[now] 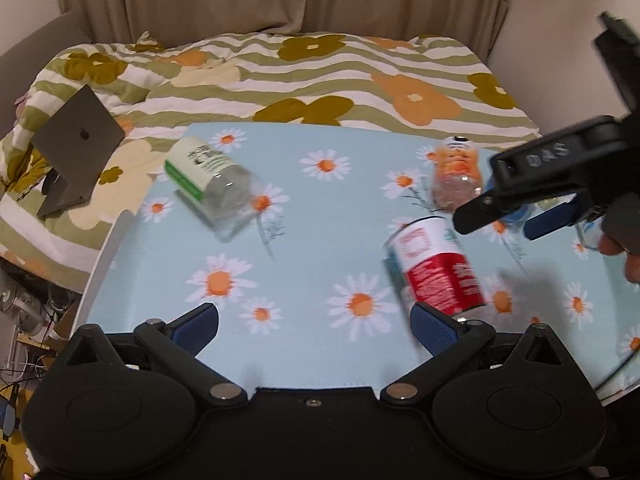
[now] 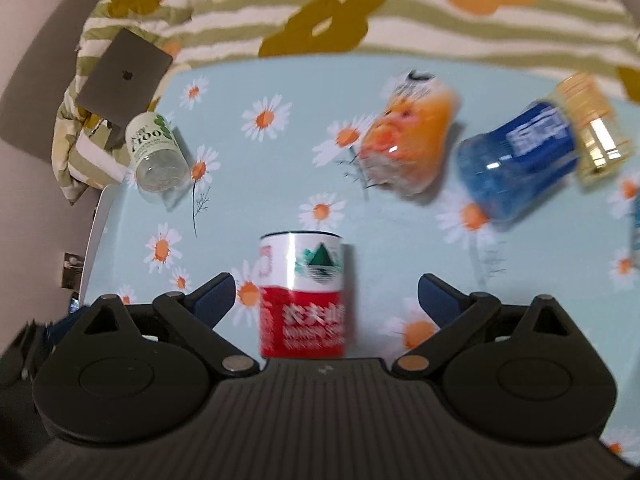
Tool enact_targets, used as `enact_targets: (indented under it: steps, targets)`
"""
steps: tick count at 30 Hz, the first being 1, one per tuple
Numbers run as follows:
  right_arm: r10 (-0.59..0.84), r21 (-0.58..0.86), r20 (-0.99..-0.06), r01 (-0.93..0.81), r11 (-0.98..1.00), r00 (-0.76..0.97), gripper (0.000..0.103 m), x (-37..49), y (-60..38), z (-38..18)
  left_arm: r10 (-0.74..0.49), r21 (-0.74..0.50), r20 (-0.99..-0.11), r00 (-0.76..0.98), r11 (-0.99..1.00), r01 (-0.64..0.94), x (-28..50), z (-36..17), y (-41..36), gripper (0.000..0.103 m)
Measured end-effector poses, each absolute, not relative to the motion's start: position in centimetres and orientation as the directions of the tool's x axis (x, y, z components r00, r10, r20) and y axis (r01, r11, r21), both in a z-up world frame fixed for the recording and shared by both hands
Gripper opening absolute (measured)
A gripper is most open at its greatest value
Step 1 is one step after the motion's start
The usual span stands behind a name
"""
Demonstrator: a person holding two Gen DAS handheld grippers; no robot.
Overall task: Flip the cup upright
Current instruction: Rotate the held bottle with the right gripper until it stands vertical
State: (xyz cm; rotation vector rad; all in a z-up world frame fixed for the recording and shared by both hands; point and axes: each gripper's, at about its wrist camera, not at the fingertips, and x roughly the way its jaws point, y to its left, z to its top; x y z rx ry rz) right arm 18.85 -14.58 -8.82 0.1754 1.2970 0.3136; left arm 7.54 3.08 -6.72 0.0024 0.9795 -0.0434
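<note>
A cup with a red and white label (image 1: pixel 436 266) stands on the daisy-print tablecloth (image 1: pixel 312 240), just ahead of my left gripper's right finger. It also shows in the right wrist view (image 2: pixel 302 300), between my right gripper's fingers but not touched. My left gripper (image 1: pixel 314 326) is open and empty above the table's near edge. My right gripper (image 2: pixel 326 300) is open and empty; it also shows in the left wrist view (image 1: pixel 508 220) at the far right. The frames are blurred.
A green-labelled cup (image 1: pixel 212 184) stands at the left. An orange cup (image 2: pixel 408 140) and a blue cup (image 2: pixel 516 160) with a gold piece (image 2: pixel 596 128) beside it stand at the back right. A laptop (image 1: pixel 76 148) rests on the flowered bedding (image 1: pixel 320 76) behind the table.
</note>
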Motion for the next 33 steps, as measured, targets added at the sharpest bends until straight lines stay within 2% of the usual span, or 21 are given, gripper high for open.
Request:
enact_targets:
  steps: [8,11,14,26,30,33]
  targets:
    - [0.328,0.318,-0.934,-0.093,0.944,0.142,0.1,21.6,-12.1,-11.6,-0.058,-0.074,-0.838,0.543,0.997,-0.008,8.5,-7.1,7.2,0.103]
    - [0.325,0.316,-0.939,-0.092,0.944,0.11,0.093,21.9,-11.3,-12.5,-0.055,-0.077,-0.839,0.541,0.997,-0.018,8.8,-7.1,8.1,0.103]
    - [0.318,0.311,-0.944,-0.084,0.947,0.088,0.077,22.1,-11.0,-13.2,-0.056,-0.08,-0.842,0.536,0.997,-0.023,9.0,-7.4,9.0,0.103]
    - [0.326,0.315,-0.936,-0.094,0.944,0.132,0.074,20.9,-11.4,-11.6,-0.068,-0.083,-0.838,0.541,0.997,-0.004,9.3,-6.9,9.4,0.103]
    - [0.336,0.318,-0.915,-0.113,0.941,0.224,0.074,19.4,-12.4,-8.7,-0.069,-0.075,-0.828,0.556,0.997,0.011,9.2,-6.0,8.9,0.103]
    - [0.331,0.313,-0.864,-0.111,0.943,0.379,0.074,17.2,-13.5,-6.4,-0.068,-0.071,-0.82,0.569,0.997,0.016,9.1,-5.5,8.6,0.103]
